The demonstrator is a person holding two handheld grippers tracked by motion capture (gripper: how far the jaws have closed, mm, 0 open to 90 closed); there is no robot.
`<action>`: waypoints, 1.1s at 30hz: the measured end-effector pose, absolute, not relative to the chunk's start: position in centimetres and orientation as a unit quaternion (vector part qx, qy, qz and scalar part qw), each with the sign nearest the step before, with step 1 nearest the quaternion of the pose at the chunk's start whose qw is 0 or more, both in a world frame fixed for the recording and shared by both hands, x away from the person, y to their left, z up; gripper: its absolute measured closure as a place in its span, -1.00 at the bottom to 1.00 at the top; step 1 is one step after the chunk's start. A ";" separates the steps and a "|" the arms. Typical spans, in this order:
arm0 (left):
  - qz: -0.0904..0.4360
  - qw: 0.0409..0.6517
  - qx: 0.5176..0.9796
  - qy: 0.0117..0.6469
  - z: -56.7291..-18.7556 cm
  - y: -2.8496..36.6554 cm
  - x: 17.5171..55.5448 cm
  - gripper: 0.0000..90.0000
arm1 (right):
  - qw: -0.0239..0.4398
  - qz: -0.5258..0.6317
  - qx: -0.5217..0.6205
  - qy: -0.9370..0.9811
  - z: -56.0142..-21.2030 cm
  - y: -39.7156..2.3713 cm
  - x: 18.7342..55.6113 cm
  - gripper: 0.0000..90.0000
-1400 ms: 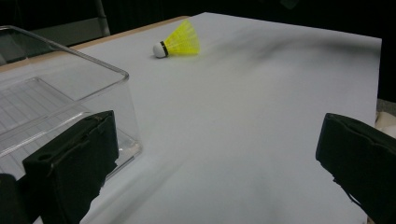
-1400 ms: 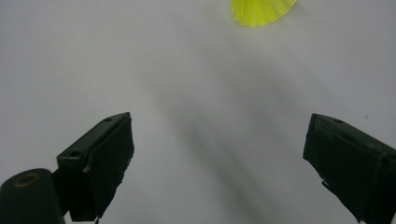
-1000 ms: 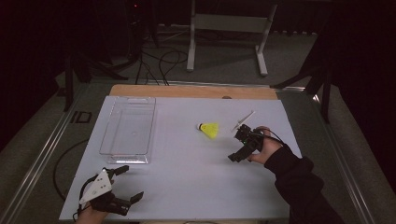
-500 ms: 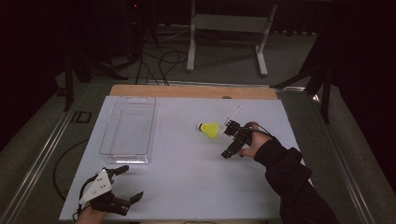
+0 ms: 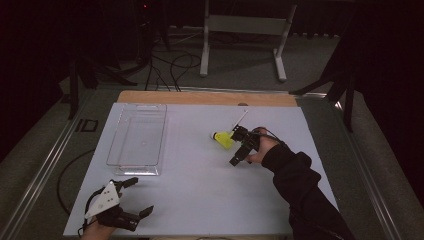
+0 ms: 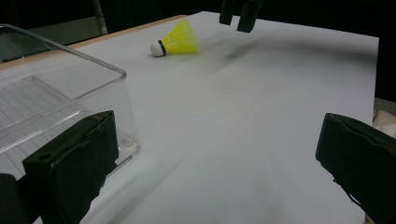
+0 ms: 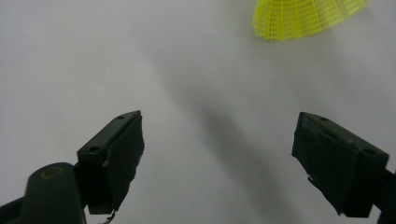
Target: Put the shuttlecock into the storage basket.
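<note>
A yellow shuttlecock (image 5: 222, 139) with a white cork tip lies on its side on the white tabletop (image 5: 200, 195). My right gripper (image 5: 237, 146) hovers just right of it, open, its jaws having just been closing a little with nothing between them. In the right gripper view the jaws (image 7: 217, 140) point down at bare white surface, and the shuttlecock's skirt (image 7: 303, 16) lies beyond them at the top edge. My left gripper (image 5: 141, 196) rests open at the near left corner. In the left gripper view, the shuttlecock (image 6: 175, 41) and the right gripper (image 6: 240, 11) lie far ahead.
A clear plastic tray (image 5: 135, 170) stands empty on the left half of the table, and its near corner (image 6: 112, 74) is close to my left jaw. A wooden strip (image 5: 205, 97) runs along the far edge. Beyond the table stand a metal frame and cables on a dark floor.
My right hand has moved left and slightly down, from well right of the shuttlecock to right beside it. The left gripper has stayed in place.
</note>
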State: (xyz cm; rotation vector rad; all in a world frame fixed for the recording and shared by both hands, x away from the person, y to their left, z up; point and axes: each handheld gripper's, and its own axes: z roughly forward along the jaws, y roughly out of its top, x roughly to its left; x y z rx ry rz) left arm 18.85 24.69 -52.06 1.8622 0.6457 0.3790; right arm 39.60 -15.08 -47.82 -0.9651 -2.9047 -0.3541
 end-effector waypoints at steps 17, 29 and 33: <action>0.157 0.537 0.784 0.269 -52.1 24.6 18.8 -1.00 | 0.043 -0.097 -0.335 -0.936 -48.1 -12.7 41.8 -0.33; 0.156 0.535 0.786 0.267 -52.1 24.6 18.8 -1.00 | 0.038 -0.097 -0.360 -0.927 -48.5 -12.2 43.4 -0.15; 0.156 0.534 0.787 0.266 -52.2 24.6 18.8 -1.00 | 0.041 -0.101 -0.361 -0.926 -48.7 -12.0 43.9 -0.05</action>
